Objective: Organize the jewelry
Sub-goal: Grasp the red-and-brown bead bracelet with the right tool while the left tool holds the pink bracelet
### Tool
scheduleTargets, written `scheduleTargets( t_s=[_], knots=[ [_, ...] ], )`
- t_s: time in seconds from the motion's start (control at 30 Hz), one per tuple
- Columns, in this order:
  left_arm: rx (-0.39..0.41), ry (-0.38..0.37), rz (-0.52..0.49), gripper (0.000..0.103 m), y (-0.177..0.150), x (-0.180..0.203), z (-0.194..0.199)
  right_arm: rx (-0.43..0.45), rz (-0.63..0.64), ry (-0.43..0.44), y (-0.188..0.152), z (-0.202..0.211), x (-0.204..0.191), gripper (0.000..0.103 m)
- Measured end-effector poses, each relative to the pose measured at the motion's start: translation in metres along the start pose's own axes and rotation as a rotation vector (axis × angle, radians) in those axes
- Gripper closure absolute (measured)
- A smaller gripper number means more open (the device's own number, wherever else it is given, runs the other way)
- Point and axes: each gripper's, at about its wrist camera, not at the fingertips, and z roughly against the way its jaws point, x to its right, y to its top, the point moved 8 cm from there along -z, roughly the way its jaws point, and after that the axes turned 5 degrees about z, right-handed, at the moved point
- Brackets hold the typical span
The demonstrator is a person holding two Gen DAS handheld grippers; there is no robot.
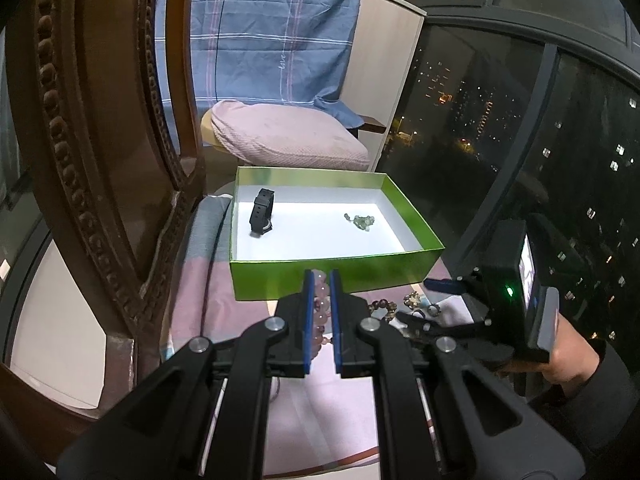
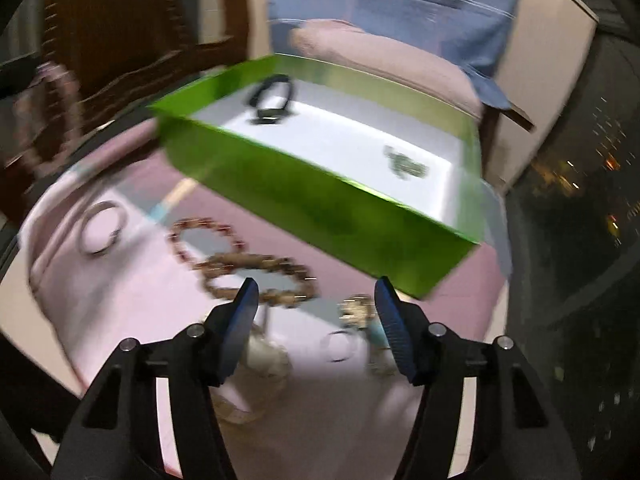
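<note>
A green box (image 1: 332, 276) with a white floor holds a black watch (image 1: 261, 212) and a green bead piece (image 1: 360, 220). My left gripper (image 1: 321, 276) is shut on a pink bead bracelet (image 1: 322, 312), just in front of the box's near wall. My right gripper (image 2: 314, 290) is open and empty above loose jewelry on the pink cloth: a brown bead bracelet (image 2: 260, 276), a red bead bracelet (image 2: 204, 236), a silver bangle (image 2: 100, 228) and a small ring (image 2: 340, 346). The box (image 2: 320, 208), watch (image 2: 272, 100) and green beads (image 2: 406, 168) show blurred in the right wrist view.
A carved wooden mirror frame (image 1: 80, 160) stands at the left. A pink cushion (image 1: 288, 140) and blue striped sheet (image 1: 272, 40) lie behind the box. A dark window (image 1: 520, 120) is at the right. The right gripper's body (image 1: 508, 300) is beside mine.
</note>
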Motion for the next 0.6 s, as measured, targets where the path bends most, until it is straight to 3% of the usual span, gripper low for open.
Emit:
scheduleTargets(
  t_s=[0.1,0.2,0.3,0.37,0.43,0.6],
  knots=[
    [0.000,0.001,0.001,0.095,0.000,0.000,-0.001,0.015,-0.002,-0.026,0.004,-0.001,0.001,0.042],
    [-0.003,0.000,0.002,0.095,-0.001,-0.001,-0.002,-0.002,-0.031,0.003,0.008,-0.010,0.003,0.043],
    [-0.008,0.002,-0.002,0.095,-0.003,0.000,-0.003,-0.059,0.010,0.004,0.010,-0.030,-0.001,0.059],
    [-0.009,0.004,-0.003,0.095,-0.004,-0.001,-0.003,-0.087,-0.024,0.047,0.010,-0.036,-0.001,0.068],
    [-0.010,0.005,-0.002,0.095,-0.003,-0.002,-0.002,-0.111,-0.051,0.064,0.008,-0.039,0.003,0.070],
    [-0.014,0.008,0.001,0.095,-0.004,-0.003,-0.004,-0.168,-0.140,0.201,0.001,-0.044,-0.006,0.069]
  ],
)
